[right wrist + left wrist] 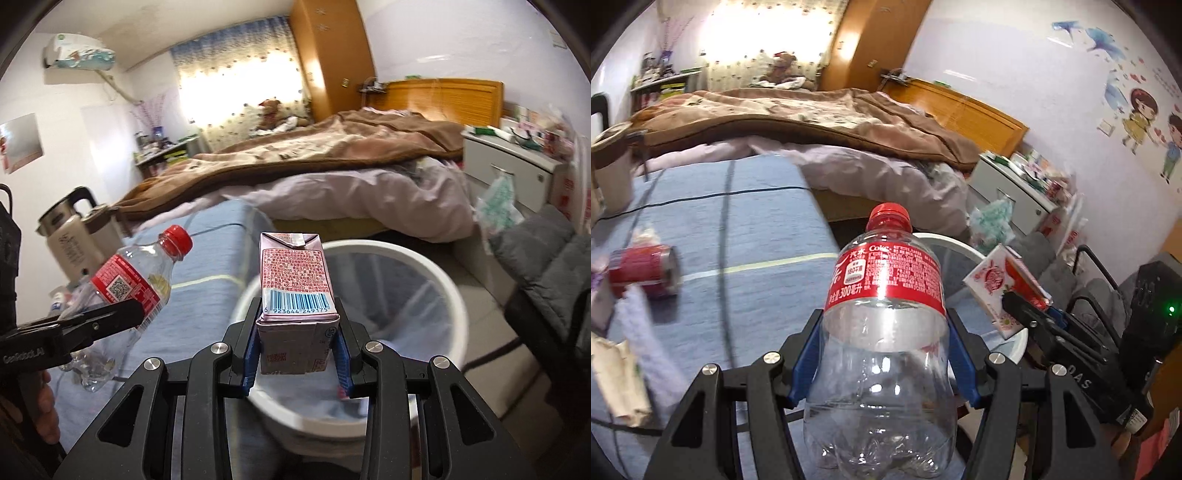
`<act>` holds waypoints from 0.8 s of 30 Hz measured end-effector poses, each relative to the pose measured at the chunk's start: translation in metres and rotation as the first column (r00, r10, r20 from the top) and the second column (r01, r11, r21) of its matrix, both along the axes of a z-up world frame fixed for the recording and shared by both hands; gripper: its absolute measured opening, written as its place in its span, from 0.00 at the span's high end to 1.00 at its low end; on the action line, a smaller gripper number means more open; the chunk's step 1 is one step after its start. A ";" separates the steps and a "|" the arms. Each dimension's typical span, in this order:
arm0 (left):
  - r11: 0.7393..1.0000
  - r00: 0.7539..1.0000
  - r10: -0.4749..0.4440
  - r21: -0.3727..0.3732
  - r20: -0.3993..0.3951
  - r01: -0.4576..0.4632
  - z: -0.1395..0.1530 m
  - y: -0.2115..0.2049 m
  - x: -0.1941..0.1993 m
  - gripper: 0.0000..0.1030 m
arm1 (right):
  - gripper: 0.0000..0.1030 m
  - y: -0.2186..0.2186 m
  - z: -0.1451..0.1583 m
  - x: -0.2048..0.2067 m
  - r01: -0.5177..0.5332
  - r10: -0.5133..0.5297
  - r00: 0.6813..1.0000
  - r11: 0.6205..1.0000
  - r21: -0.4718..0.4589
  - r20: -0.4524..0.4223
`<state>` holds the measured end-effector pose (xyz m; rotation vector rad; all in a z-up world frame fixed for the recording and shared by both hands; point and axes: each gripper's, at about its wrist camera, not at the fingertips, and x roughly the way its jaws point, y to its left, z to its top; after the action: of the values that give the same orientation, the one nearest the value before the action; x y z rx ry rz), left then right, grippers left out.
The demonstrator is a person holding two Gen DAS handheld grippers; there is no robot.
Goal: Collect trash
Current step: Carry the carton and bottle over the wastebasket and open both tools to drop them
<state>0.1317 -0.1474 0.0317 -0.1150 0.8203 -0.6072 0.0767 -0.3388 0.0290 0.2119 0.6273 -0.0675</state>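
Across the lower left of both frames, a blue bedspread (746, 236) with dark and pale stripes; behind it, upper centre, a rumpled brown blanket (332, 147) over pale sheets, a wooden headboard (447, 96), a sunlit dotted curtain (240, 88), a white nightstand (506, 155) at right. On the spread at left of the left wrist view, a crushed red can (646, 269) lying on its side beside scraps of paper; a kettle (74, 232) at mid left of the right wrist view. Centre frame, left gripper (882, 354), blue pads pressed to both sides of a clear plastic bottle (882, 332) with red label and cap, held clear of the spread. Right gripper (297, 350) likewise clamped on a pink drink carton (295, 295), barcode facing the lens, poised above the rim of a white trash bin (454, 295) with a clear liner beside the bed.
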 end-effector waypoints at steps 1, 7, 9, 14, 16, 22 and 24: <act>1.000 1.000 -0.020 -0.005 -0.017 0.020 -0.002 -0.010 0.002 0.37 | 0.66 -0.006 -0.002 0.001 0.010 -0.010 1.000 1.000 -0.002 -0.009; 0.997 0.996 -0.074 -0.007 -0.057 0.074 -0.012 -0.050 0.009 0.37 | 0.66 -0.033 -0.015 0.002 0.060 -0.060 0.997 0.998 -0.017 -0.055; 0.996 0.994 -0.091 0.003 -0.061 0.092 -0.015 -0.060 0.009 0.37 | 0.66 -0.040 -0.020 0.006 0.071 -0.072 0.995 0.997 -0.022 -0.072; 0.994 0.990 -0.100 0.025 -0.095 0.103 -0.027 -0.080 0.016 0.37 | 0.66 -0.049 -0.033 0.013 0.070 -0.075 0.990 0.997 -0.045 -0.116; 0.993 0.989 -0.111 0.037 -0.098 0.115 -0.031 -0.086 0.017 0.37 | 0.66 -0.052 -0.038 0.016 0.076 -0.084 0.988 0.995 -0.063 -0.129; 0.993 0.989 -0.095 0.062 -0.118 0.102 -0.042 -0.095 0.023 0.36 | 0.52 -0.058 -0.047 0.019 0.084 -0.095 0.984 0.993 -0.079 -0.148; 0.994 0.987 -0.100 0.034 -0.125 0.104 -0.041 -0.093 0.024 0.30 | 0.45 -0.060 -0.049 0.017 0.092 -0.102 0.983 0.993 -0.075 -0.150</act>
<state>0.1558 -0.2409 -0.0095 -0.0746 0.9624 -0.6846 0.0940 -0.3992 -0.0195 0.1723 0.7666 -0.2007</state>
